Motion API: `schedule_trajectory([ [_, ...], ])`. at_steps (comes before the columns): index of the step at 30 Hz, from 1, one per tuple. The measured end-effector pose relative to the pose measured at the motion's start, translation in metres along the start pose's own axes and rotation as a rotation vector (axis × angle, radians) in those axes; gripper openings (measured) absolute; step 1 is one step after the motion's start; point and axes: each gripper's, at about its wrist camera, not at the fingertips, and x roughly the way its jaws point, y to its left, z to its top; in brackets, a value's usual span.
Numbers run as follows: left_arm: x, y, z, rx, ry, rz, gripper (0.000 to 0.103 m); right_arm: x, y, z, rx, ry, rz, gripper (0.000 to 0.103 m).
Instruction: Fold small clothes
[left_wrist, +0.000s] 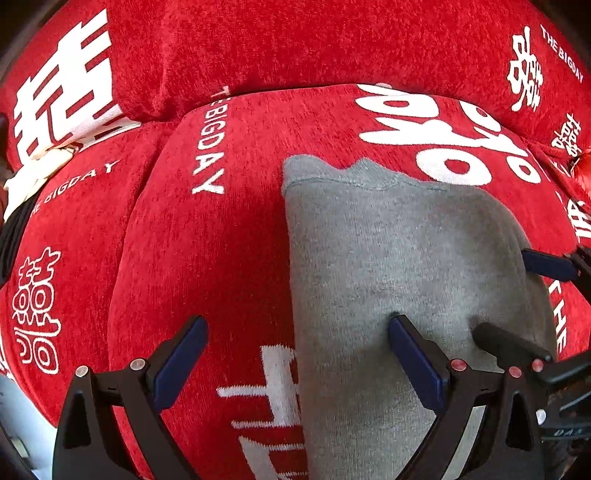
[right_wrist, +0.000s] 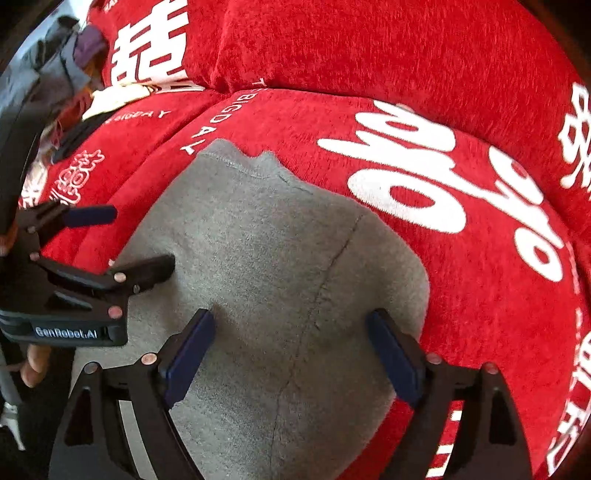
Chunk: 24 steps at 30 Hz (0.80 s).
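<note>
— Where is the grey garment (right_wrist: 280, 280)?

— Flat on the red sofa cushion (left_wrist: 207, 258). The left tool (left_wrist: 297, 354) and the right tool (right_wrist: 290, 350) have fingers apart, holding nothing.

— Advice?

— I think: pinch both near corners evenly — then fold away.

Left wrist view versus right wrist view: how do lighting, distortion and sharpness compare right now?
Left wrist view: strong fisheye bulge, dark vignetted corners, even light, and the grey garment has crisp knit texture. The left gripper has open jaws casting soft shadows. Right wrist view: same barrel distortion, seam on the garment sharp, and the clutter at the top left edge is smeared and dim. The right gripper has open jaws; no glare on the red sofa cover.
</note>
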Motion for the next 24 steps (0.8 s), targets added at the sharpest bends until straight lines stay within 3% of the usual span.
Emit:
schedule_trajectory([
  [3, -0.015, 0.002, -0.007, -0.008, -0.032, 0.007, 0.099, -0.020, 0.006, -0.010, 0.011, -0.045, -0.001, 0.088],
  [8, -0.036, 0.003, -0.026, 0.000, -0.067, -0.016, 0.099, -0.062, 0.039, -0.039, -0.093, -0.149, -0.029, 0.088],
  [13, -0.045, -0.001, -0.046, 0.011, -0.076, -0.008, 0.099, -0.066, 0.059, -0.062, -0.150, -0.155, -0.029, 0.088],
  [19, -0.038, -0.008, -0.066, 0.054, -0.068, 0.060, 0.099, -0.051, 0.073, -0.085, -0.189, -0.111, 0.005, 0.088],
  [21, -0.036, -0.005, -0.070, 0.048, -0.070, 0.038, 0.099, -0.041, 0.072, -0.097, -0.193, -0.080, -0.015, 0.088],
  [24, -0.037, -0.002, -0.073, 0.040, -0.066, 0.029, 0.099, -0.045, 0.071, -0.111, -0.223, -0.108, -0.030, 0.088],
])
